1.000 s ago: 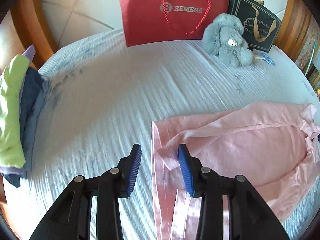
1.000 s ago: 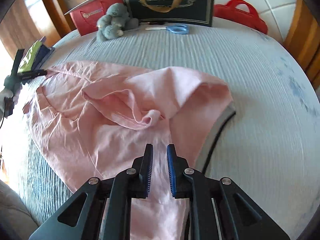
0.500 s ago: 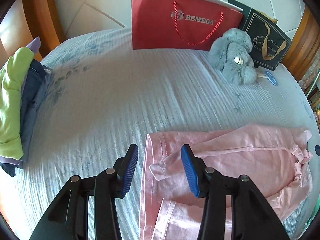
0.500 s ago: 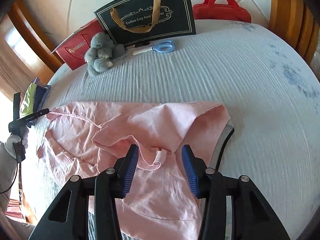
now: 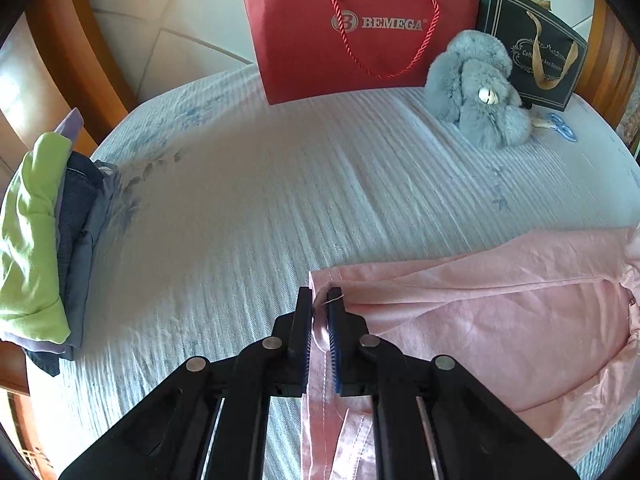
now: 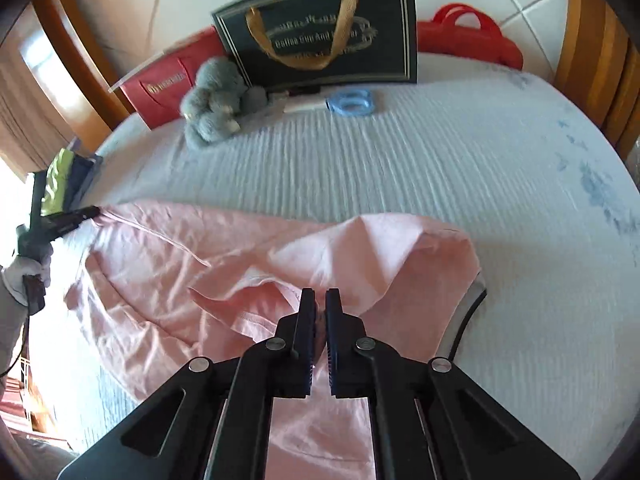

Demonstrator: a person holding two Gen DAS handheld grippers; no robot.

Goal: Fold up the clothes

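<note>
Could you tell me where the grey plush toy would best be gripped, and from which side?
Probably by a limb of the grey plush toy, coming from the open bedspread side in front. The red bag and the dark bag stand close behind it, blocking the rear.

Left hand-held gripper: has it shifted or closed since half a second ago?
Yes. The left hand-held gripper has closed on the pink garment's corner; then it stood open. Against the red bag, it has moved little.
</note>
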